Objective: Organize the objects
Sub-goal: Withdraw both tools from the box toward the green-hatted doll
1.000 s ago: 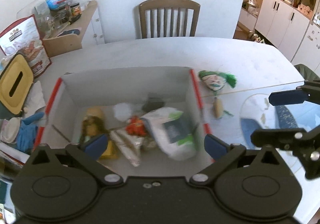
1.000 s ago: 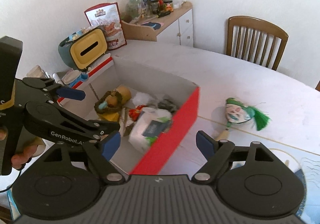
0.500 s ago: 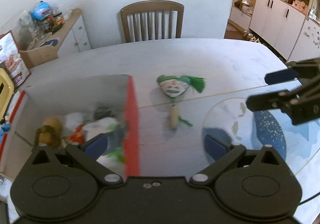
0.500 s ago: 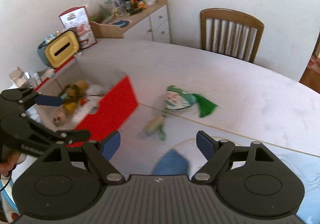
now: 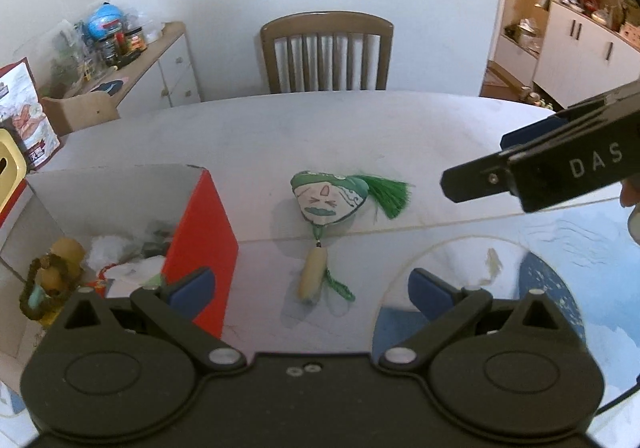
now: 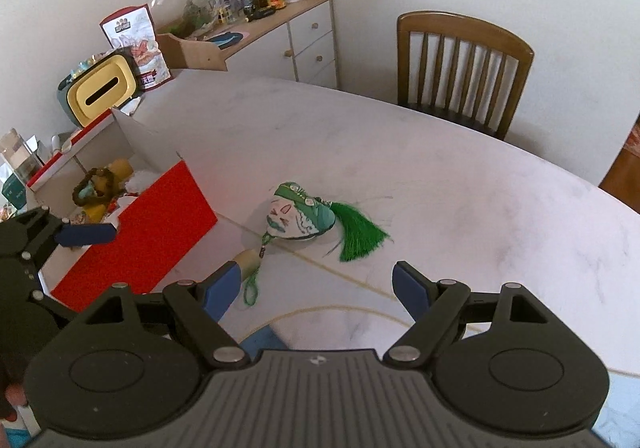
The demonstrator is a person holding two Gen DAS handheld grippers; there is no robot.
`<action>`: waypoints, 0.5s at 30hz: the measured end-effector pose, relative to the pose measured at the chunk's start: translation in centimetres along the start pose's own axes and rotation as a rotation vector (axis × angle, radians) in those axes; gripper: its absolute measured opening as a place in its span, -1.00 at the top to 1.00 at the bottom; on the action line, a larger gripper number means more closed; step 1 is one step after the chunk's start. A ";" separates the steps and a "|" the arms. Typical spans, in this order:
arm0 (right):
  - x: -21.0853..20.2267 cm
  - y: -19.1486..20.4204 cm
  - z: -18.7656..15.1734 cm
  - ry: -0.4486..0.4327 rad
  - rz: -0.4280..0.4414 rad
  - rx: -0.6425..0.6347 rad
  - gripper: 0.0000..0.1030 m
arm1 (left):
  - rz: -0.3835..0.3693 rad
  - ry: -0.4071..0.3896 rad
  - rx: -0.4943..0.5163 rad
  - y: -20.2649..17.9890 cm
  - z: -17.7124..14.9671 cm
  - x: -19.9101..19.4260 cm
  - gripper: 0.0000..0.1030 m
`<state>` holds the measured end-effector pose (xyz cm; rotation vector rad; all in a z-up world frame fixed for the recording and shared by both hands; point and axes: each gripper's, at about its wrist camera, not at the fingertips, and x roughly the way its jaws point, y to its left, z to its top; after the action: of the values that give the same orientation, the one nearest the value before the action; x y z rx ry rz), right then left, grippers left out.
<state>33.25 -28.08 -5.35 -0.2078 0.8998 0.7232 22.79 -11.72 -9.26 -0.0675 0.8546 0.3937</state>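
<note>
1. Standing left of the ornament, a red box [image 5: 202,236] holds assorted trinkets on the pale surface [image 5: 360,135].
2. Lying just right of the box, the green tasselled face ornament [image 5: 328,201] rests flat, touched by nothing.
3. Beyond the ornament stand a wooden chair [image 5: 326,51] and a cluttered sideboard [image 6: 280,31].
4. Left claw [image 5: 312,288] and right claw [image 6: 320,288] both gape wide, empty.
</note>
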 end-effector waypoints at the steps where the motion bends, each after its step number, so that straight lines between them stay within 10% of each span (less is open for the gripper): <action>1: 0.4 -0.2 0.2 0.002 0.007 -0.005 -0.61 | 0.006 0.001 -0.003 -0.2 0.0 0.4 -0.98; 15: 7.3 -1.5 2.9 0.045 0.059 -0.050 -0.61 | 0.016 0.050 -0.077 0.0 0.5 4.6 -0.49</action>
<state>39.05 -24.34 -9.43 -0.2436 0.9347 0.7995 25.81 -10.18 -12.37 -0.1422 0.8892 0.4417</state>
